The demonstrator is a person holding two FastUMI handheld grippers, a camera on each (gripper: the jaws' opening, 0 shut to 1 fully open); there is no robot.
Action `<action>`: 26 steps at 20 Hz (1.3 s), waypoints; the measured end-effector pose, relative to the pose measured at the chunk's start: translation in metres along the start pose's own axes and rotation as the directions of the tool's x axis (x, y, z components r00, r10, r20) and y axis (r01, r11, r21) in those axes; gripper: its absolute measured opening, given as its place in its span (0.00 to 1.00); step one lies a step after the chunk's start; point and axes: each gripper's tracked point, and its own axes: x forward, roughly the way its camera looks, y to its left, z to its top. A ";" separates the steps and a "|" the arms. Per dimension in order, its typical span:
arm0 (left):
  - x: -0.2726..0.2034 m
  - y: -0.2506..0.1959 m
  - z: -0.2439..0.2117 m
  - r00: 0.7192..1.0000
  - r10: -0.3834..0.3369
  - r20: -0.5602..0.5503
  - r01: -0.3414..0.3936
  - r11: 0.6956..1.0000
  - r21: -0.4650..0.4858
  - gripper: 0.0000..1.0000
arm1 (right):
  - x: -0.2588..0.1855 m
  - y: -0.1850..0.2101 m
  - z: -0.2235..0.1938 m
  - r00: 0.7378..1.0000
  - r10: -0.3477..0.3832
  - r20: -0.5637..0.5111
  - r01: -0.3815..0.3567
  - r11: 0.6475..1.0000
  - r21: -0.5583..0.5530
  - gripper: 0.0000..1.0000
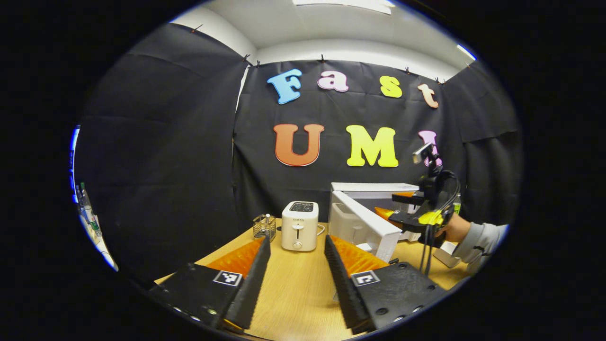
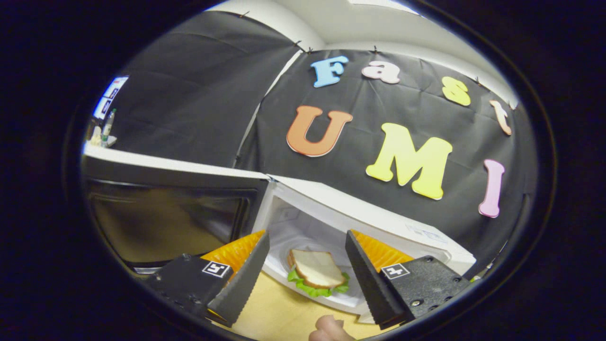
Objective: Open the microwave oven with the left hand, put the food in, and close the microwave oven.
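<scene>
left gripper view: left tongs (image 1: 297, 279) at the bottom centre of the frame, spread wide, nothing between them, hovering over the wooden surface (image 1: 296, 293). just above them, mid-frame, a white toaster (image 1: 299, 225) with a small wire basket (image 1: 264, 227) to its left. right of centre stands the microwave oven (image 1: 374, 192), its door (image 1: 364, 223) swung open toward the camera. at the right edge the right tongs (image 1: 400, 215) reach into the oven mouth, held by a hand (image 1: 455, 229) in a grey sleeve.

right gripper view: right tongs (image 2: 307, 279) at the bottom centre, wide apart and holding nothing. between and beyond the fingers the sandwich (image 2: 316, 272), white bread over green lettuce, lies flat on the white floor of the oven cavity, not touched by either finger. the dark glass door fills the left of the frame, standing open. a fingertip (image 2: 330, 329) shows at the bottom edge.

status, by judgement: door opened — done. food placed inside and let go — appears done. left: draw the right tongs clear of the cavity, then swing the door shut; the empty left tongs are free for that.
</scene>
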 end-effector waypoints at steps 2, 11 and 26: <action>0.004 0.004 -0.004 1.000 0.017 0.014 -0.017 1.000 0.011 0.40 | -0.033 0.003 0.013 1.000 0.001 0.017 -0.001 1.000 0.023 0.97; 0.021 -0.032 -0.044 0.984 -0.170 -0.051 0.168 0.985 -0.042 0.00 | -0.183 -0.009 0.053 0.996 -0.065 0.056 0.056 0.987 0.150 0.97; 0.048 -0.166 -0.063 0.903 -0.428 -0.019 0.423 0.898 -0.118 0.00 | -0.324 -0.091 0.026 0.973 -0.232 0.002 0.224 0.942 0.251 0.96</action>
